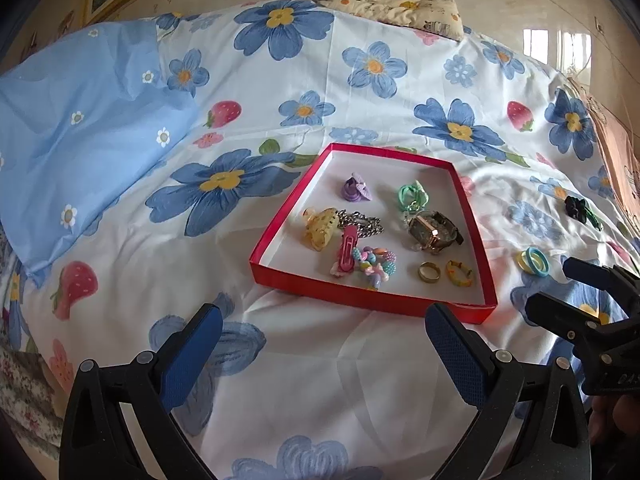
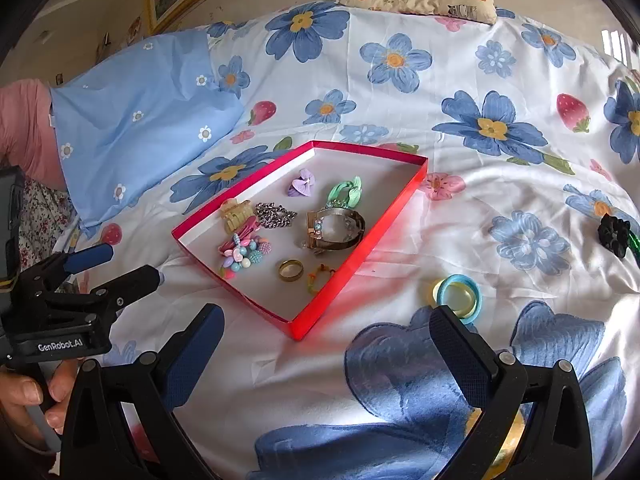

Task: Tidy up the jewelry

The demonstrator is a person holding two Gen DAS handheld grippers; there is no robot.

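Observation:
A red tray (image 1: 372,304) (image 2: 394,210) lies on the flowered bed sheet and holds several pieces: a watch (image 1: 434,229) (image 2: 336,228), a silver chain (image 2: 275,215), a gold ring (image 1: 429,272) (image 2: 291,269), hair clips and bead bracelets (image 1: 370,264). Blue and yellow hair bands (image 1: 532,261) (image 2: 458,294) lie on the sheet right of the tray. A black flower clip (image 1: 576,208) (image 2: 614,234) lies farther right. My left gripper (image 1: 320,338) is open and empty, below the tray. My right gripper (image 2: 326,340) is open and empty, its right finger just below the hair bands.
A light blue pillow (image 1: 80,128) lies at the left. A patterned cushion (image 1: 396,0) sits at the far edge of the bed. A cardboard box (image 1: 618,152) stands at the right edge.

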